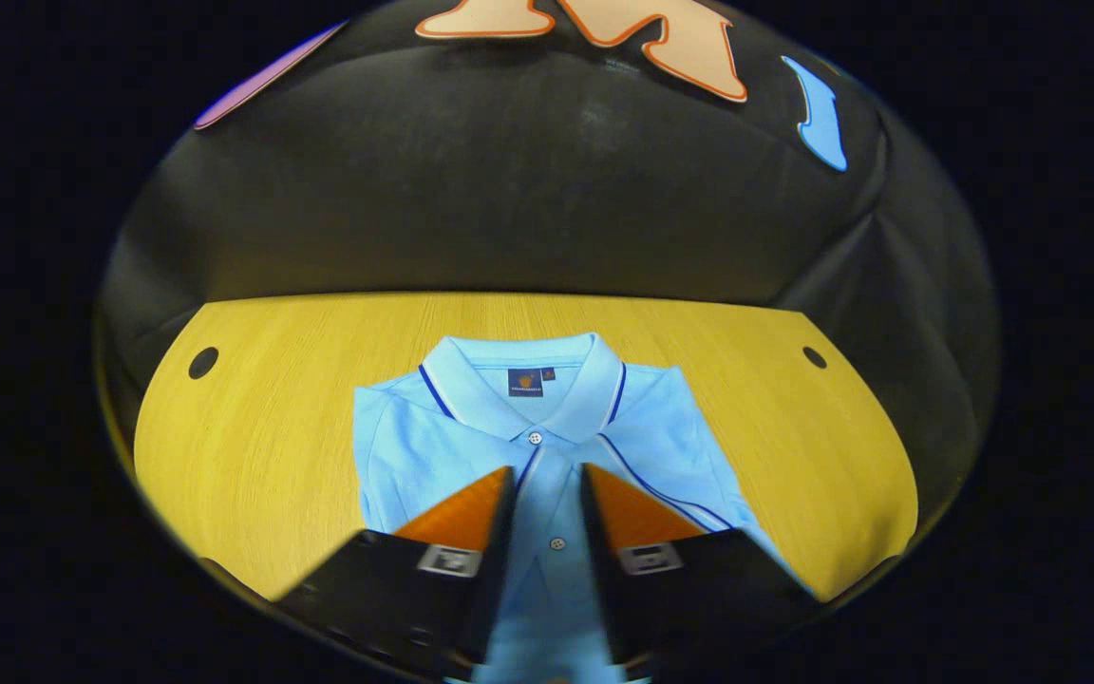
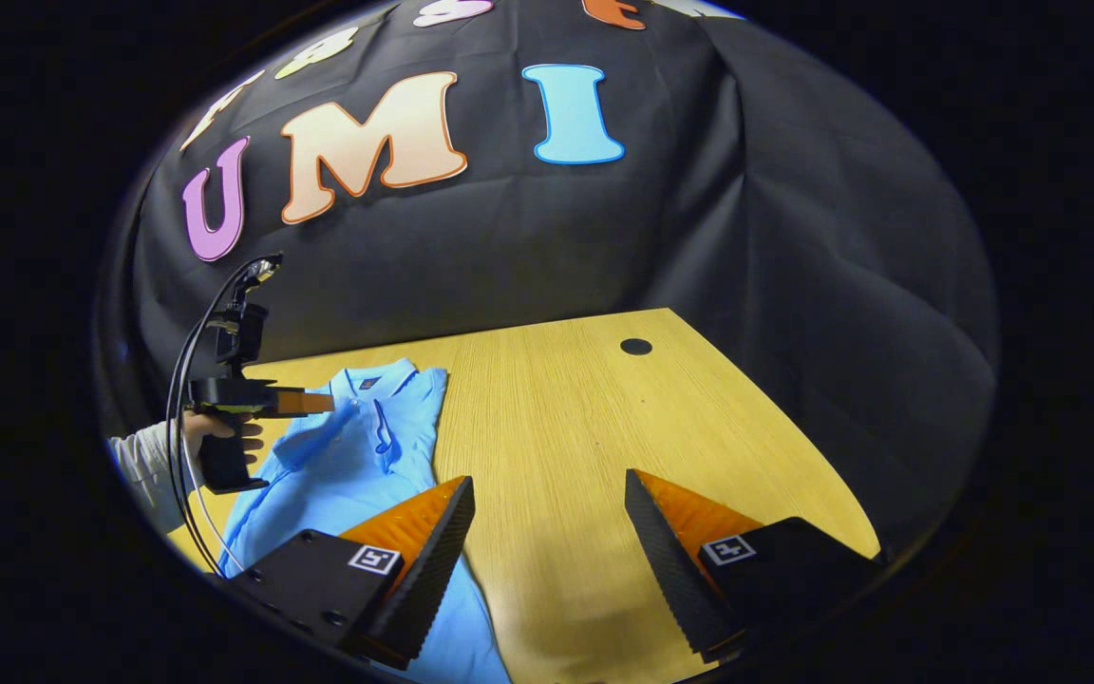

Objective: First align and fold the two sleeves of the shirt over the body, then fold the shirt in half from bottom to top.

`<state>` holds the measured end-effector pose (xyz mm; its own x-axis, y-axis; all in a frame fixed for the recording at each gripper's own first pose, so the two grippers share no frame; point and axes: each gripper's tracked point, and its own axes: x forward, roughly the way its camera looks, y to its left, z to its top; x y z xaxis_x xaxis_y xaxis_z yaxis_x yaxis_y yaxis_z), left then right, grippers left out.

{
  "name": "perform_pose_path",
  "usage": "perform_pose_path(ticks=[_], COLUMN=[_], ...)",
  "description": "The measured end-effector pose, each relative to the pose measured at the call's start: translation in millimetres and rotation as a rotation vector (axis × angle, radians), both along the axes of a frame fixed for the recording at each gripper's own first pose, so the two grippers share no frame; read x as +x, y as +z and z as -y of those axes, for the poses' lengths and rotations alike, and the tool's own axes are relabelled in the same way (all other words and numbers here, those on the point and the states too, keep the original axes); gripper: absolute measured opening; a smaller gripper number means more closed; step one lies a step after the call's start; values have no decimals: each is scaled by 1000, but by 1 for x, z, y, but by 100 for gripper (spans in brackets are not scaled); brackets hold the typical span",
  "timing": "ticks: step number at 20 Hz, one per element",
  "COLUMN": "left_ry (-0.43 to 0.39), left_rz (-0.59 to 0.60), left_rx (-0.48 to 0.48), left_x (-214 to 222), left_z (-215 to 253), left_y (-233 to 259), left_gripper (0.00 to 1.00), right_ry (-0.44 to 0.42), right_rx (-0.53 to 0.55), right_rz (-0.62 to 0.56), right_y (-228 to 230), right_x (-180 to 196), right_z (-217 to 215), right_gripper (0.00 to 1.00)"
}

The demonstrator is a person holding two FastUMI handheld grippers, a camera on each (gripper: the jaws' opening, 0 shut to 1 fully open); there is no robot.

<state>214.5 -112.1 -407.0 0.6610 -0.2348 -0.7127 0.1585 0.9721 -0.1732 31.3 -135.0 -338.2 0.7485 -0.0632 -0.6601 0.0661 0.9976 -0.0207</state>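
A light blue polo shirt [image 1: 471, 437] lies flat on the wooden table [image 1: 253, 418], collar at the far end, button placket facing up. Both sleeves appear folded in over the body; a dark piped edge [image 1: 661, 480] crosses the right side. My left gripper [image 1: 547, 475] hovers above the placket with a narrow gap between its fingers and nothing in it. In the right gripper view the same shirt [image 2: 357, 456] lies at the left, with the left gripper [image 2: 314, 402] held above it by a hand [image 2: 200, 427]. My right gripper [image 2: 547, 484] stands wide open beside the shirt's edge, over bare wood.
Black cloth walls close off the table's far and right sides. Round cable holes sit near the far corners [image 1: 203, 362] [image 1: 814, 357] [image 2: 635, 347]. A cable [image 2: 181, 380] hangs from the left gripper. Bare wood spreads right of the shirt.
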Motion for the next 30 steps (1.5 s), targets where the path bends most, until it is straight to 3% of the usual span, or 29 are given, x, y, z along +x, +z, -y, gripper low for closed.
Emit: perform_pose_path(ticks=[1, 2, 3, 4, 11, 13, 17, 19, 22, 24, 28, 29, 30], left_ry=[27, 43, 57, 65, 64, 63, 44, 34, 22, 19, 40, 43, 42], left_rz=[29, 42, 54, 69, 183, 204, 236, 228, 203, 156, 69, 43, 27], left_rx=[1, -2, -2, -8, -18, 14, 59, 65, 65, 65, 73, 71, 69], left_x=[-1, -3, -8, -13, -94, -120, -179, -215, -269, -305, -366, -380, -390], left_z=[-5, -7, -12, -14, -46, -64, -92, -103, -117, -126, -142, -144, -145], left_y=[-6, 22, 33, 44, 121, 134, 151, 151, 139, 123, 91, 83, 77], left_gripper=[68, 99, 94, 95, 95, 95, 95, 95, 95, 95, 95, 95, 95], right_ry=[11, 26, 44, 62, 215, 216, 195, 198, 207, 216, 229, 233, 238], right_rx=[7, 16, 25, 35, 83, 100, 100, 102, 55, 56, 22, 16, 12], right_rz=[8, 17, 26, 33, 61, 73, 70, 72, 34, 9, -43, -57, -69], right_y=[2, 5, 8, 10, 12, 18, 20, 25, 13, 9, -5, -10, -14], right_x=[4, 7, 9, 12, -1, -14, -58, -88, -131, -158, -202, -214, -221], right_z=[0, -1, -4, -7, -47, -58, -73, -81, -81, -87, -84, -83, -82], right_gripper=[95, 95, 98, 94, 98, 95, 98, 95, 98, 95, 99, 95, 99])
